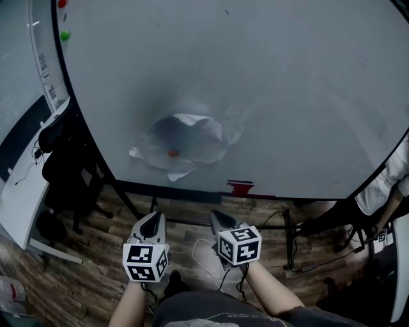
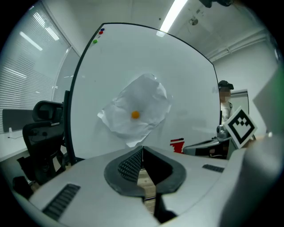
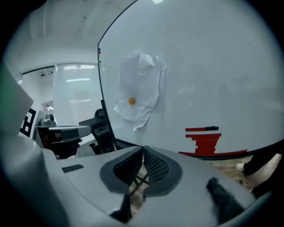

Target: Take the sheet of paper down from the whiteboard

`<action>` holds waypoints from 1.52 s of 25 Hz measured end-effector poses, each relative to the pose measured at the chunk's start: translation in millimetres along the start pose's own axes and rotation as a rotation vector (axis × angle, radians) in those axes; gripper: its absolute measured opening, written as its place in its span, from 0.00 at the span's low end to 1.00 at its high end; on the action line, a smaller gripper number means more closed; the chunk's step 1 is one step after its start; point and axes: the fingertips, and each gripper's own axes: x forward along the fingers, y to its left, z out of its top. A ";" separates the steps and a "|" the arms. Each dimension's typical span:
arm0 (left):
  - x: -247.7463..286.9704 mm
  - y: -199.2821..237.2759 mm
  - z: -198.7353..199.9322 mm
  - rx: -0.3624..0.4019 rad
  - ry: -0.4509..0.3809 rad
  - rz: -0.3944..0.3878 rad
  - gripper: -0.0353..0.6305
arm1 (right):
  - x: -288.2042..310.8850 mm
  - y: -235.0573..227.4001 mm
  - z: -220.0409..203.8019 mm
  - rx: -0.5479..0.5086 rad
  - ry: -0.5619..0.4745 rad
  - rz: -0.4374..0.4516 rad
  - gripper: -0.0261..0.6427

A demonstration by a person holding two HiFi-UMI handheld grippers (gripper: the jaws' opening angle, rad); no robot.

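A crumpled white sheet of paper [image 1: 185,145] hangs on the whiteboard [image 1: 275,96], pinned by an orange round magnet [image 1: 173,153]. The same sheet of paper [image 2: 136,110] and its magnet [image 2: 135,115] show ahead in the left gripper view, and the paper [image 3: 138,88] sits up and left in the right gripper view. My left gripper [image 1: 152,223] and right gripper [image 1: 221,221] hover side by side below the board, well short of it. Both are shut with nothing between the tips.
A red eraser [image 1: 241,188] rests on the board's lower ledge. Red and green magnets [image 1: 63,19] sit at the board's top left corner. A black office chair [image 1: 67,172] stands left of the board. A person [image 1: 383,191] stands at the right. Cables trail over the wooden floor.
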 end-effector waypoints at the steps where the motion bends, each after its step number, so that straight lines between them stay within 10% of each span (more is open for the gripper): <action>1: 7.7 2.0 4.6 0.014 -0.004 -0.011 0.07 | 4.6 -3.1 4.4 0.008 -0.006 -0.010 0.07; 15: 91.6 11.9 77.9 0.154 -0.128 -0.109 0.08 | 36.5 -35.7 50.7 0.047 -0.081 -0.122 0.08; 38: 146.0 21.4 99.9 0.174 -0.127 0.023 0.30 | 31.2 -57.5 100.4 0.064 -0.194 -0.206 0.08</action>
